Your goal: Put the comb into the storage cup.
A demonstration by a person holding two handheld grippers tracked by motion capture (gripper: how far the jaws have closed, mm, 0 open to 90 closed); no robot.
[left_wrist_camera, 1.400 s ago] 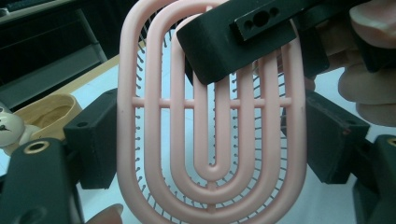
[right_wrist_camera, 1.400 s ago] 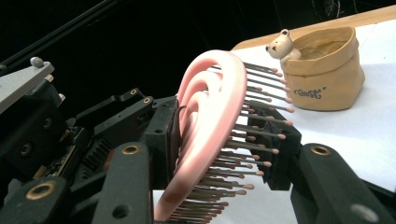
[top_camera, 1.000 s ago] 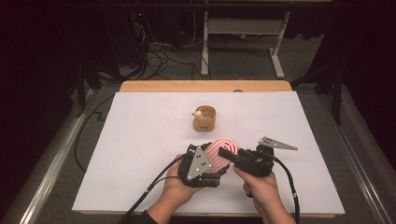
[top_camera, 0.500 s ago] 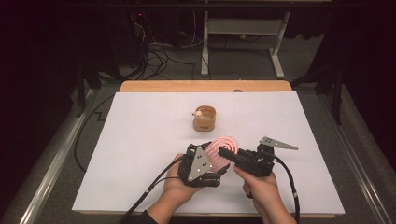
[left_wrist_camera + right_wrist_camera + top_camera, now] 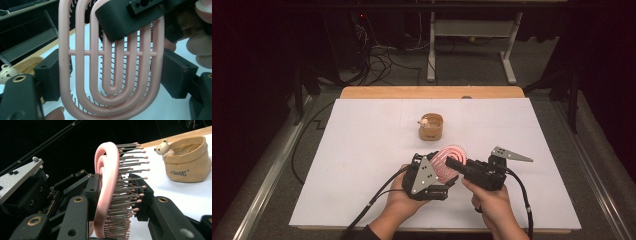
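Observation:
A pink oval hairbrush head with dark pink-tipped bristles is held low over the white table between both grippers. In the left gripper view the pink brush stands upright, and my left gripper is shut on its two long edges. My right gripper is shut across the brush, one jaw on the back and one among the bristles. In the high view the left gripper and the right gripper meet at the table's front middle.
A small tan pouch-shaped pot with a little bear figure on its rim stands at the table's middle, beyond the grippers. The white sheet covers the table; a wooden edge runs along the far side. Cables and a metal desk frame lie beyond.

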